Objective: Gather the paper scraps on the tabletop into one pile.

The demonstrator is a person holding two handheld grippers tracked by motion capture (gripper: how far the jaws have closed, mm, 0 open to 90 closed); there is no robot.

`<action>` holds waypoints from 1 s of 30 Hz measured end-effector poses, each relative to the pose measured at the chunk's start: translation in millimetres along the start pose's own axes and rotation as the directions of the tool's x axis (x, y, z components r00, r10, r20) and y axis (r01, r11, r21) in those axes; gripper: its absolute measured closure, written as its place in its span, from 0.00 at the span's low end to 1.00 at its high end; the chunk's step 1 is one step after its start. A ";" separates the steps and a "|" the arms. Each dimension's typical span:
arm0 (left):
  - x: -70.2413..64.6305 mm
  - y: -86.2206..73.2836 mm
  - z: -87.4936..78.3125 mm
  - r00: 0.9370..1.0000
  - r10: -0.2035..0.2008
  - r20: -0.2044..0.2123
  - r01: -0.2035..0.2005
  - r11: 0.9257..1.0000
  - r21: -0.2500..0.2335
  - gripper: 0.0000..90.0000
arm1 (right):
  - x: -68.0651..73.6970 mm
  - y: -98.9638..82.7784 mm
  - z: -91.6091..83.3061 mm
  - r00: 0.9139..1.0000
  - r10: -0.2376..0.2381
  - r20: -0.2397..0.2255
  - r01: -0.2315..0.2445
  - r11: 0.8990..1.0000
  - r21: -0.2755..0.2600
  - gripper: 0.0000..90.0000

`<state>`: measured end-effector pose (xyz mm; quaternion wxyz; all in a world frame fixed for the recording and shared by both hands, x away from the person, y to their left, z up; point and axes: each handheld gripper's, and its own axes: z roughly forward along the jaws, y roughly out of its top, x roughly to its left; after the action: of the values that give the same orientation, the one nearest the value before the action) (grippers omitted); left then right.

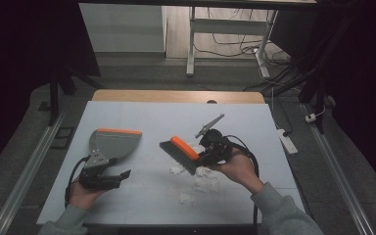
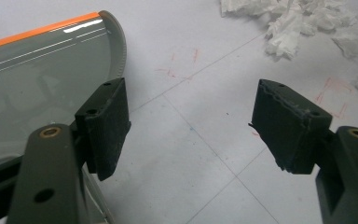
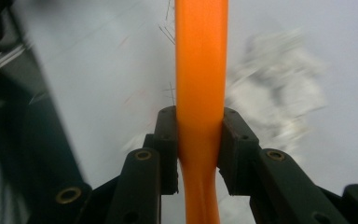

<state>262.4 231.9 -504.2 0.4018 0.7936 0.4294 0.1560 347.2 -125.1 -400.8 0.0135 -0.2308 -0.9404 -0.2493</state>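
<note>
The hand brush (image 1: 180, 152) sits in the middle of the white surface (image 1: 235, 122), lifted off it, with its long axis running from far-left down to near-right; the bristle head points left and the handle end leads back into the right gripper (image 1: 206, 155). It has a bright orange back and handle with dark grey bristles hanging below. The right gripper's fingers (image 3: 167, 140) are pinching the orange handle, one pad pressed on each side.

Over on the left, the grey dustpan (image 1: 112, 143) lies flat, its orange-edged lip facing far and its handle end toward the near side. The left gripper (image 1: 119, 177) is at the near-left, just beside the pan, its fingers (image 2: 105, 123) spread wide with nothing between them.

Shredded white tissue scraps (image 1: 198, 182) lie scattered just under and near the brush, right of centre.

The high view gives the whole layout: pan on the left, brush in the middle, scraps below it. The right gripper view brings in the pinch up close, with the handle running straight away and the scraps blurred behind. The left gripper view shows the pan's smooth curved wall (image 2: 37, 84), faint red marks on the surface, and the scraps (image 2: 298, 23) at the far right.
</note>
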 end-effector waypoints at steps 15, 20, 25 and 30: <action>-1.1 0.0 1.0 1.000 -0.001 -0.003 0.001 1.000 0.001 0.31 | 54.8 -27.3 47.3 0.970 -0.225 -0.087 0.241 0.930 0.277 0.79; -0.3 -0.3 0.9 1.000 0.001 -0.004 -0.001 1.000 0.004 0.31 | 43.0 -18.9 52.2 0.972 -0.230 -0.049 0.234 0.929 0.287 0.79; 0.0 -0.7 1.2 1.000 -0.002 -0.003 0.002 1.000 0.004 0.31 | 19.6 -8.9 54.3 0.979 -0.202 -0.014 0.198 0.941 0.275 0.79; -0.2 -0.9 2.0 1.000 0.000 -0.002 0.000 1.000 0.008 0.31 | -9.2 0.7 52.4 0.985 -0.157 0.069 0.135 0.959 0.247 0.79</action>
<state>262.9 231.0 -506.1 0.3983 0.7949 0.4306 0.1552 360.4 -103.6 -447.7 -0.0185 -0.1682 -0.9779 -0.1227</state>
